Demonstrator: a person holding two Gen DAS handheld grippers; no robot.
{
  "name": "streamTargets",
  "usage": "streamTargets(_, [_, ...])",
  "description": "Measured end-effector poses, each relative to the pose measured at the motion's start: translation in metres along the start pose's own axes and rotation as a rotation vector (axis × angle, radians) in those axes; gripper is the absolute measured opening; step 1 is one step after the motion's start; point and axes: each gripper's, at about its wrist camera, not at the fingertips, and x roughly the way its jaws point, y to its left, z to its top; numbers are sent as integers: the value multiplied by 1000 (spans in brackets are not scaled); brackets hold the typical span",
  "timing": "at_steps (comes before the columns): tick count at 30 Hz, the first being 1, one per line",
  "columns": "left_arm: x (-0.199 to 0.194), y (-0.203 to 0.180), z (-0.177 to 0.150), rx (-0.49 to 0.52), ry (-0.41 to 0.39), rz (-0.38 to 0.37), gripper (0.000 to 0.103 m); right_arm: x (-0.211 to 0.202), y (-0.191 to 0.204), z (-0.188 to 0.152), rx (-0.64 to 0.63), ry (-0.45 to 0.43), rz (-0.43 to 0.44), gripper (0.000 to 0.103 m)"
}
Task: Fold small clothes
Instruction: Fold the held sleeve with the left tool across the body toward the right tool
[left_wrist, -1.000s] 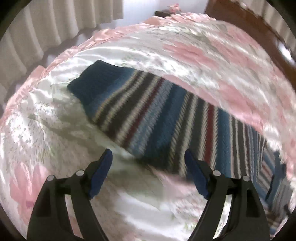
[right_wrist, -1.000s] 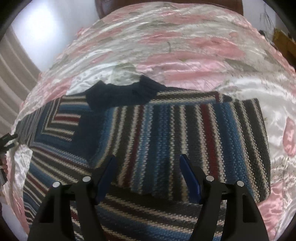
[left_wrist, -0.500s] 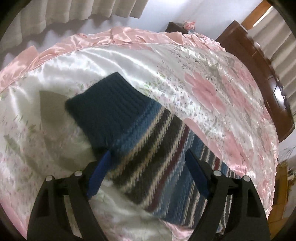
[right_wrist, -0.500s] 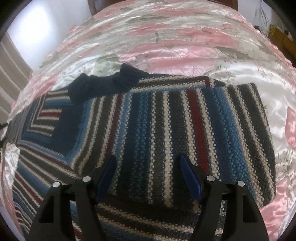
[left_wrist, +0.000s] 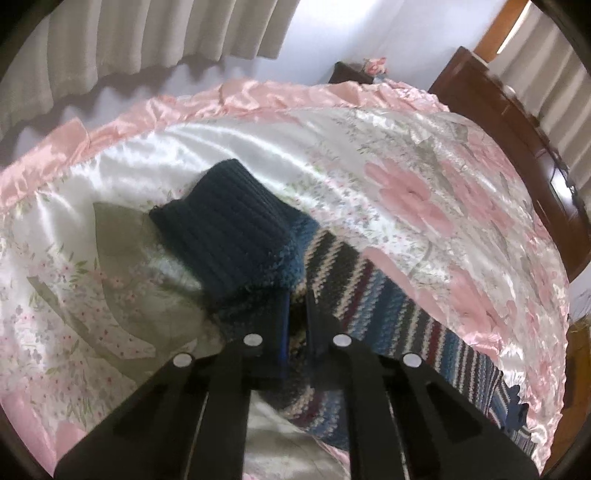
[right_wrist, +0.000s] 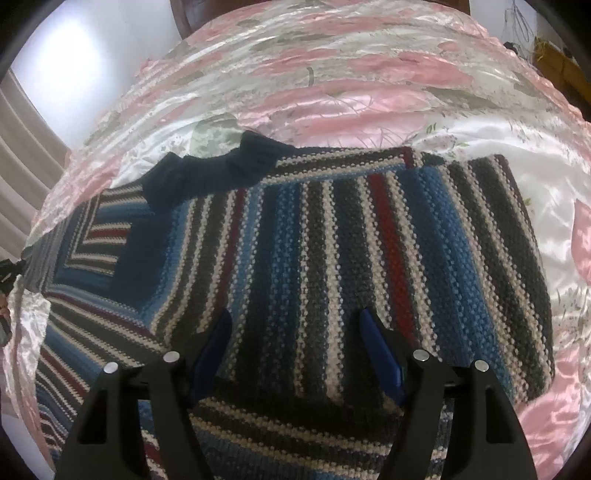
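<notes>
Since half a second ago, the left gripper (left_wrist: 295, 295) has closed from wide apart to pinched on the sweater's (right_wrist: 332, 258) sleeve (left_wrist: 258, 243) just behind the navy cuff, centre frame. Over the folded striped body, the right gripper (right_wrist: 295, 332) hovers with jaws wide, gripping nothing. Beneath lies the pink floral bedspread (left_wrist: 406, 192).

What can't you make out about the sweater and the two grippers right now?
- Left wrist view: how much knit the left gripper pinches; its fingers cover the sleeve.
- Right wrist view: whether the right gripper touches the sweater; no depth cue.
- Both views: the sweater's near edge, cut off by the frame and gripper bodies.
</notes>
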Motion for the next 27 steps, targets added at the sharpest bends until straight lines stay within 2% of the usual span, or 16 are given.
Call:
streamTargets(5, [-16,-16,-4,28,-34,-12,5,-6,-4,-3,2,-5,17,72])
streamTargets(10, [-33,-52,-16,129,-60,-48,5,-12,-8,-5,16,-12,35,72])
streamTargets(20, [-45,-150,-86,319,-22,-179,5,-27,-16,-13,12,-22,65,72])
streamTargets(22, [-45,-162,-98,330,-10,-200,4,-30,-18,-15,10,-25,69,72])
streamTargets(25, [-47,-184,-115,413,-17,-195,5,-29,-23,-17,14,-24,68,72])
streamTargets(27, [-47,-201,-130,447,6,-223,4,-28,-25,-19,23,-23,75,72])
